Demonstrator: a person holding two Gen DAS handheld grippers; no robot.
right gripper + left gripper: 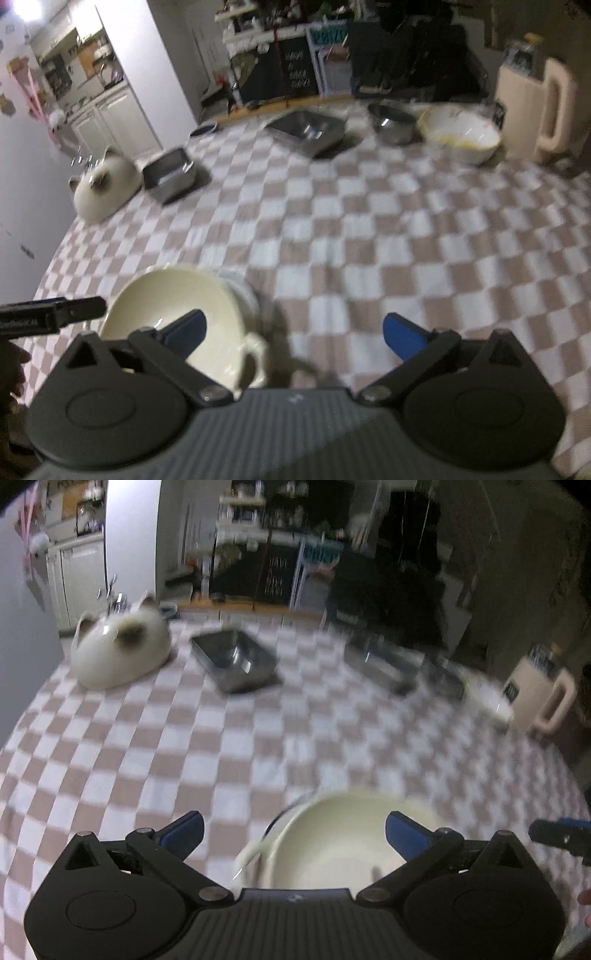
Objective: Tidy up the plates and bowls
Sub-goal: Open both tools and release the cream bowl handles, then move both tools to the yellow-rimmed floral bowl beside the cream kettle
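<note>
A cream bowl (332, 845) with side handles sits on the checkered tablecloth, low in the left wrist view. My left gripper (293, 830) hovers over it, open wide, and neither blue pad touches it. In the right wrist view the same cream bowl (173, 314) rests on a white dish (242, 286) at the lower left. My right gripper (293, 334) is open just right of the bowl; only cloth lies between its fingers, and its left finger overlaps the bowl in the picture. The left gripper's tip (74, 308) shows at the left edge.
At the far side stand a white cat-shaped dish (105, 184), a steel tray (170, 175), a second steel tray (306, 129), a steel bowl (391, 122), a white bowl with a yellow rim (460, 134) and a cream pitcher (532, 107). The checkered cloth (369, 240) spans the middle.
</note>
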